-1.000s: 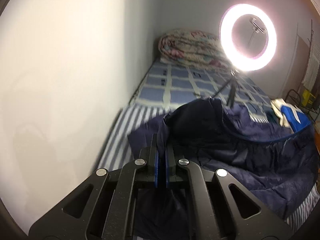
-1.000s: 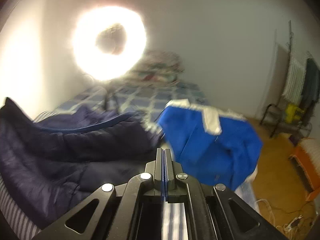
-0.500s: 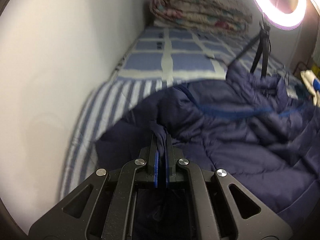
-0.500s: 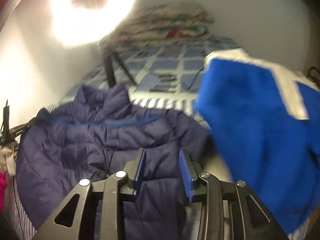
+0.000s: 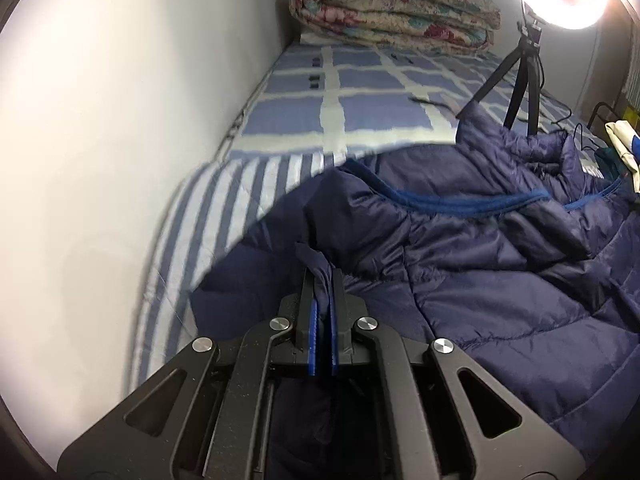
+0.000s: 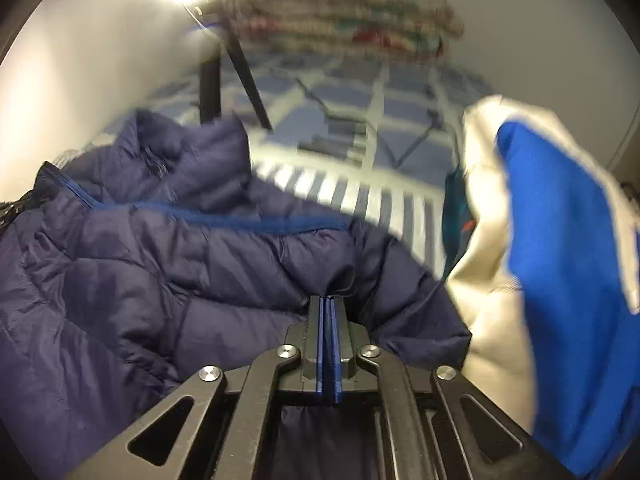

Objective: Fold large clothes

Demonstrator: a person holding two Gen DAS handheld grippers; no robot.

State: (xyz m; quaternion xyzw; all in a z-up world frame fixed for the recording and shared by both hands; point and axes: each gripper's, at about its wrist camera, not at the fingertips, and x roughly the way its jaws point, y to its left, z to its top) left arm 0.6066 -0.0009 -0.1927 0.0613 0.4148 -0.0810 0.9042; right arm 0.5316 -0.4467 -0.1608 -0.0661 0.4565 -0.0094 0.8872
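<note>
The navy jacket (image 5: 480, 272) lies crumpled on the bed (image 5: 360, 92), its quilted bulk spreading away from both tools toward the ring-light tripod (image 5: 520, 76) and the rolled quilt (image 5: 396, 12) at the far end.

The left tool (image 5: 322, 280) is clenched on a pinch of the jacket's thin navy cloth, which bunches up between the pads near the striped sheet (image 5: 224, 208) by the wall. The right tool (image 6: 329, 308) has just been closing and is now clamped on a fold of the same jacket at its other side, just beside the blue-and-cream garment (image 6: 552, 264) heaped at the bed's edge.

So each tool holds one side of the jacket's near edge, with the blue-trimmed opening (image 5: 460, 204) running crosswise between them and farther off. The jacket's long axis seems to run away from the tools toward the tripod, though the crumpling makes this uncertain.

The coming move likely turns on that: lifting or drawing the near edge so the body spreads flat. The tripod legs stand just beyond the collar and could snag it; the right side also crowds the other garment.
</note>
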